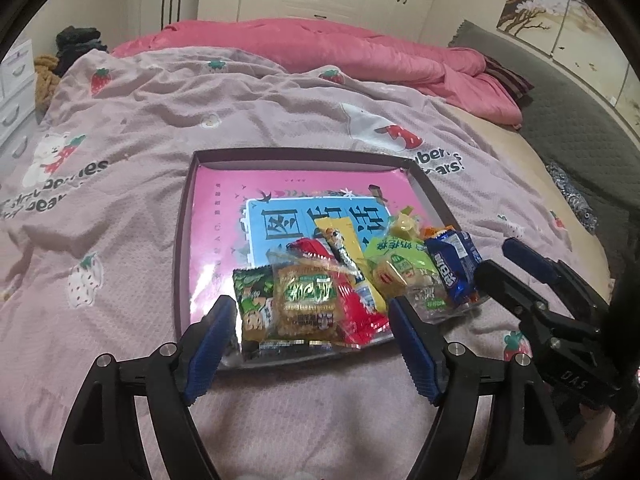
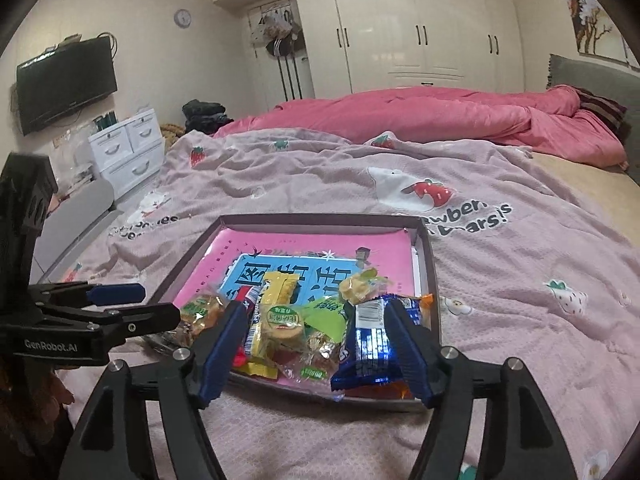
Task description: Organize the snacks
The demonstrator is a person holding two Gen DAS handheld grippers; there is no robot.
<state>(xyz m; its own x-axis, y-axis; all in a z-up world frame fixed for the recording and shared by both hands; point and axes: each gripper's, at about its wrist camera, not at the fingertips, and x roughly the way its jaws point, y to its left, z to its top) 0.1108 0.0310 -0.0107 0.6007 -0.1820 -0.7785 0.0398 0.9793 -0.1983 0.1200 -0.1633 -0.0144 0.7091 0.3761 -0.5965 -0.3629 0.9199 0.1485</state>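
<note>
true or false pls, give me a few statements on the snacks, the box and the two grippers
1. The snacks lie in a shallow dark-rimmed box on the bed. True.
2. The box floor is plain white. False: it is pink with a blue panel.
3. The left gripper is clamped on the green seaweed packet. False: its jaws stand open, pressing on nothing.
4. The blue wrapped snack lies between the fingers of the right gripper. True.
5. A folded pink quilt lies farther up the bed. True.
</note>
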